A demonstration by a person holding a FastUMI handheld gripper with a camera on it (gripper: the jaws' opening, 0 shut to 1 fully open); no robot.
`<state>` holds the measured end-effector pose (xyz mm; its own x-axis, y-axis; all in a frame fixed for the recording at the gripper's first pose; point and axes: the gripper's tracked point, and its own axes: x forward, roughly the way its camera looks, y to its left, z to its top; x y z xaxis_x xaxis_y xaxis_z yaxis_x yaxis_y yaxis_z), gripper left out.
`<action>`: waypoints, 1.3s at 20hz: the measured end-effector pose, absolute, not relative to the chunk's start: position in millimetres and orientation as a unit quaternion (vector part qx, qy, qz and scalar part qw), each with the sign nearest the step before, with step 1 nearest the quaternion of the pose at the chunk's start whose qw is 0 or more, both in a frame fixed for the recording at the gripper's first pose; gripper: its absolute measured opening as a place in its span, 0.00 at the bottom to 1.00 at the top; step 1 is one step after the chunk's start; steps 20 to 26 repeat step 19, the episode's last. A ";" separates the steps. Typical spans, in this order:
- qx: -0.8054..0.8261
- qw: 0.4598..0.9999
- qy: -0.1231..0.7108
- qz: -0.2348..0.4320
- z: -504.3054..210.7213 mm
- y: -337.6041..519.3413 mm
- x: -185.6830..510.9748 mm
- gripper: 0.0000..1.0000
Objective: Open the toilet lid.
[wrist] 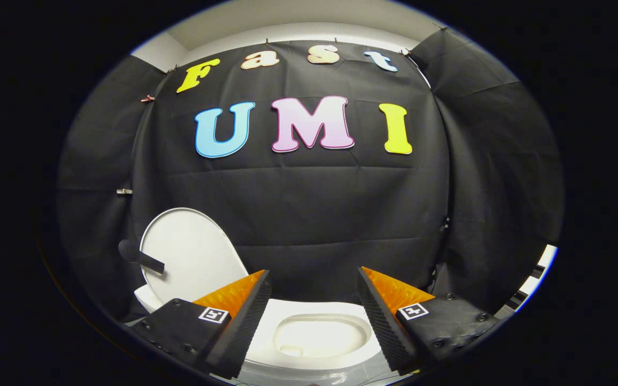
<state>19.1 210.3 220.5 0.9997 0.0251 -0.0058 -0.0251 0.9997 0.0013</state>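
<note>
A white toilet (309,316) stands below and just ahead of my fingers, its seat ring and bowl (317,338) showing between them. The white lid (196,257) stands raised, upright, beyond my left finger against the black cloth wall. A dark handle (142,257) sticks out from the lid's left edge. My gripper (314,279) is open, its fingers wide apart, with nothing between them but the view of the bowl. It hovers above the toilet and touches neither lid nor seat.
Black cloth walls (298,203) close in the booth behind and on both sides of the toilet. A strip of lighter floor or frame (534,279) shows at the far right, beyond the right finger.
</note>
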 end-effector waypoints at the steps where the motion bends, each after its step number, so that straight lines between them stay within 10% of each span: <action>1: 0.003 1.000 0.006 0.013 218.8 210.0 18.8 0.99; 26: 0.009 1.000 0.005 0.019 227.5 208.6 14.4 0.99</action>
